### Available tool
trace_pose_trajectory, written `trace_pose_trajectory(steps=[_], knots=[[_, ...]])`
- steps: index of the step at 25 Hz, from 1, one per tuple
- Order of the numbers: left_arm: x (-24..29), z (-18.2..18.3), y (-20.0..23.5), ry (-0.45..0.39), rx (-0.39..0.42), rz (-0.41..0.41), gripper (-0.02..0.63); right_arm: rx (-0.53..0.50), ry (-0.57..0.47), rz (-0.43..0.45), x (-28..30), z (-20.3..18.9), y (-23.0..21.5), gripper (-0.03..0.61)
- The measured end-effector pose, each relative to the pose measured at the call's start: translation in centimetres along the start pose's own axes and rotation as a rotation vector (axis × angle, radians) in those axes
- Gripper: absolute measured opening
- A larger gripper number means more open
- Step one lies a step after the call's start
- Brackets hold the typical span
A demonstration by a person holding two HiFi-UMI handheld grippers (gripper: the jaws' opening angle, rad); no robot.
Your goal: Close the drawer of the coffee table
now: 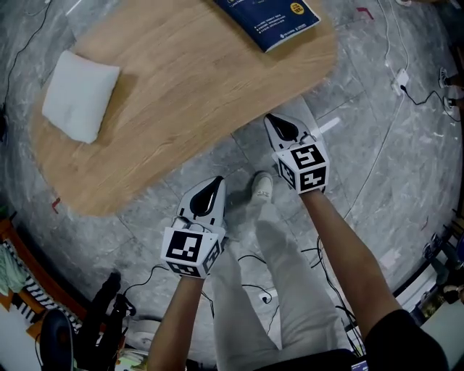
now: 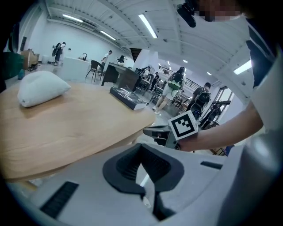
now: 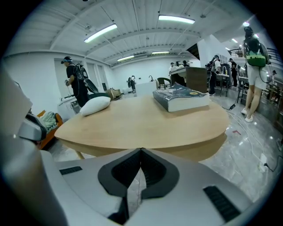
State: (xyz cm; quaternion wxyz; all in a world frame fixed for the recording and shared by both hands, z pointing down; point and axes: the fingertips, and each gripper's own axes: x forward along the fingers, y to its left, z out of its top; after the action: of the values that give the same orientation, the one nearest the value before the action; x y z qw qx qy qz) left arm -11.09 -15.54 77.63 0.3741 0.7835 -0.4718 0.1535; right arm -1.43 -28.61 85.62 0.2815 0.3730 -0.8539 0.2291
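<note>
Wooden coffee table [image 1: 181, 109] rim near left tool [image 1: 215, 182], right tool [image 1: 274, 122], both closed

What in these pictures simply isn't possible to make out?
Drawer: no view shows it. In the head view the coffee table top covers whatever lies under it; both gripper views show only its edge.
Book: cut off by the head view's top edge; cover print too small.
Distant people, gripper views: too small.
</note>
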Motion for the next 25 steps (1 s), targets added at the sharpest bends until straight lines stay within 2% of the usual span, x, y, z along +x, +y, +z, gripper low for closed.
trace_pose_trajectory(steps=[8, 17, 25], knots=[[-2.6, 2.8, -1.5, 0.001, 0.016, 0.008, 0.002, 0.006, 0.000, 0.012, -3.7, 2.5, 1.5, 0.014], [-4.1, 7.5, -5.6, -0.008, 0.088, -0.033, 0.001, 0.038, -0.014, -0.002, -9.4, 5.4, 1.7, 0.014], [-6.5, 11.9, -9.6, -0.049, 0.143, -0.053, 0.002, 0.059, -0.060, 0.002, -15.1, 8.7, 3.2, 0.014]])
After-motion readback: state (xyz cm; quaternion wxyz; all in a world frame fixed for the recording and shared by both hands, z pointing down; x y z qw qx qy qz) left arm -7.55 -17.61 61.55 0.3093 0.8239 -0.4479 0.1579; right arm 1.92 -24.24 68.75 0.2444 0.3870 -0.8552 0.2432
